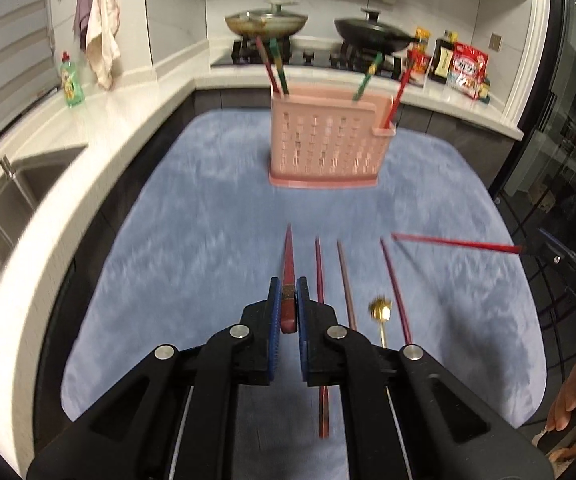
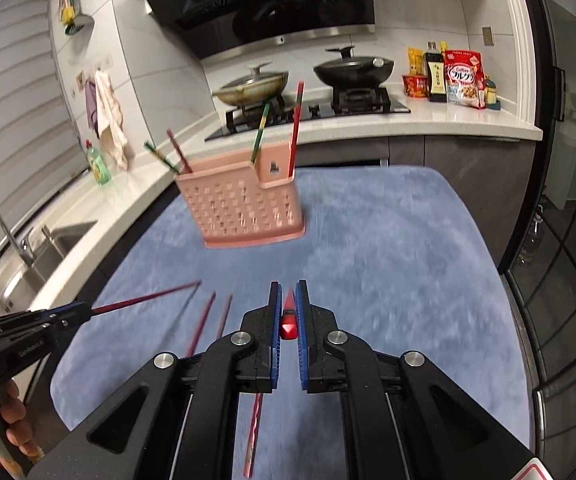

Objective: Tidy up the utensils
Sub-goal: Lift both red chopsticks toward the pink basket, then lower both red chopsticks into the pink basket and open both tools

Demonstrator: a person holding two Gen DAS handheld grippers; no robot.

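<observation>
My left hand-held gripper (image 1: 286, 300) is closed on a dark red chopstick (image 1: 288, 252), and my right hand-held gripper (image 2: 288, 304) pinches a bright red chopstick (image 2: 289, 312) the same way. The pink holder (image 1: 324, 144) stands ahead on the blue tabletop (image 1: 191, 208); more chopsticks (image 1: 344, 280) and a gold spoon (image 1: 380, 312) lie near. I judge it best to tip each point down and lower it in, one at a time.

Caddy (image 1: 325, 145) behind chopsticks (image 1: 346, 284), prob.
</observation>
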